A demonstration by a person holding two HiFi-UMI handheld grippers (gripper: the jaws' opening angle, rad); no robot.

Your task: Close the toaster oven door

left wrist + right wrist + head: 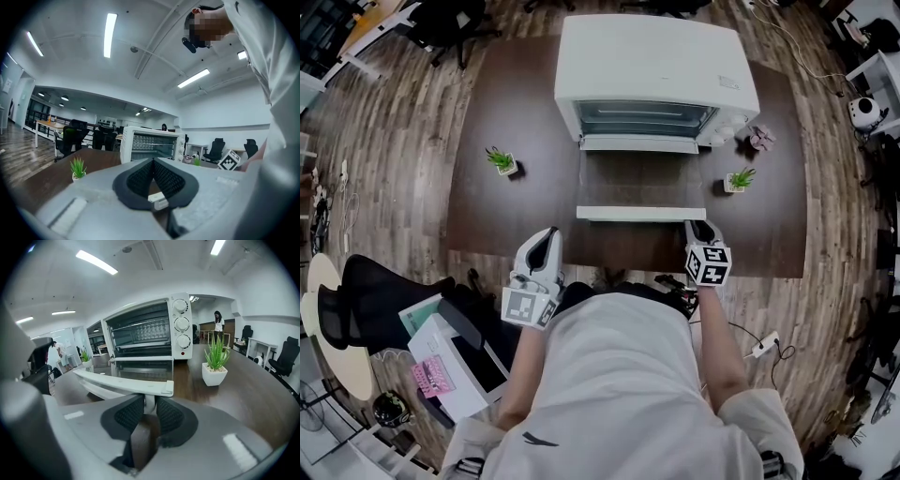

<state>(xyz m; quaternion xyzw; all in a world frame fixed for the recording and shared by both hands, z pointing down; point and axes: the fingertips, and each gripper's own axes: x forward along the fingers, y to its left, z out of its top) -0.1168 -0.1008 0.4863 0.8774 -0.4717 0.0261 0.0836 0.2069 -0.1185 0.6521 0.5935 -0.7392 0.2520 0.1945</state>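
The white toaster oven (652, 70) stands at the back of the dark table (506, 220), its glass door (639, 178) folded down flat toward me. Along the door's front edge runs the white handle (640, 214). My right gripper (701, 230) sits at the handle's right end. In the right gripper view its pads (169, 414) press on the handle's (126, 382) end post from both sides, below the bar. My left gripper (546, 239) hovers at the table's front edge, left of the door, shut with nothing in it (153, 164); the oven (150, 145) shows beyond it.
Two small potted plants (502, 161) (738, 179) flank the door on the table, the right one close to my right gripper (215, 359). A small pink object (761, 139) lies by the oven's right side. An office chair (366, 300) and boxes (450, 361) stand on the floor at left.
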